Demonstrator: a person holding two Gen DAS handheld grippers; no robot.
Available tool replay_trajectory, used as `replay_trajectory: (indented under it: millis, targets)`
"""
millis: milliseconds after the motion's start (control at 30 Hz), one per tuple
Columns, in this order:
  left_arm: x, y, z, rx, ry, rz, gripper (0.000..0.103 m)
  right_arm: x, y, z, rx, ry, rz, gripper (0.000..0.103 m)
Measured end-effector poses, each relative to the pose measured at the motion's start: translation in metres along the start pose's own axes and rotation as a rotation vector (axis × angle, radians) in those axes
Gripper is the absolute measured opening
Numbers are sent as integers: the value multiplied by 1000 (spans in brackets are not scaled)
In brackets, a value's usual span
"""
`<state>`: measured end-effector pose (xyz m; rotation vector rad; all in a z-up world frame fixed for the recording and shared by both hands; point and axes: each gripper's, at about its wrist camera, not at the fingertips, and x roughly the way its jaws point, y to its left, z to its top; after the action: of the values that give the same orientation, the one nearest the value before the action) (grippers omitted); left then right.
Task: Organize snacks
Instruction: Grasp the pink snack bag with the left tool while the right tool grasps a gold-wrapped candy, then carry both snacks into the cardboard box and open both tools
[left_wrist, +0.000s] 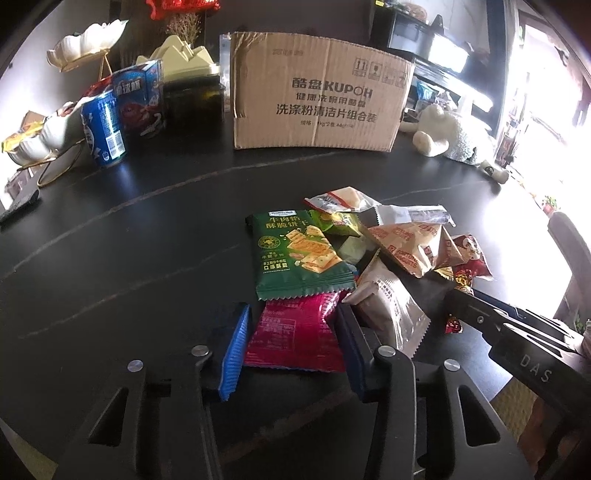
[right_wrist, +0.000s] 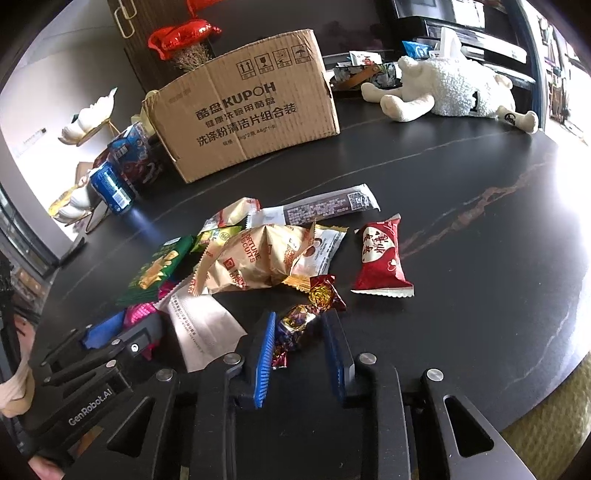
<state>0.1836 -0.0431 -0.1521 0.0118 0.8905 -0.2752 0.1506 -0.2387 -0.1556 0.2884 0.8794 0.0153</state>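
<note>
Lying heaped mid-worktop (right_wrist: 461, 177): snack packets, among them a green packet (left_wrist: 295, 254), fortune biscuits (right_wrist: 255, 262) and a red packet (right_wrist: 380, 258) set slightly apart toward the bright edge. Left gripper (left_wrist: 291, 332) gripping a pink packet (left_wrist: 295, 332), jaws pressing its sides. Right gripper (right_wrist: 299, 332) clenching a foil candy (right_wrist: 295, 325) between blue pads (right_wrist: 264, 354). Standing beyond the heap toward the far edge: carton (right_wrist: 251, 107), with a blue can (left_wrist: 103, 129) beside it.
</note>
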Motion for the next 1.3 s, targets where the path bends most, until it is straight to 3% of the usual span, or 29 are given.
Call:
replay_trajectory:
  millis: [400,833,1300]
  targets:
    - [-35,-5,-9,-12,-16,-28,40,-32,23,-3,-60,-51,71,27]
    - [-89,-12,10,8,-186,-4,40,-72,41,8,-133,-146,96,27]
    - [-118,-21,59,71,-304,-10,40,-105,53,52,-212,-258,82,27]
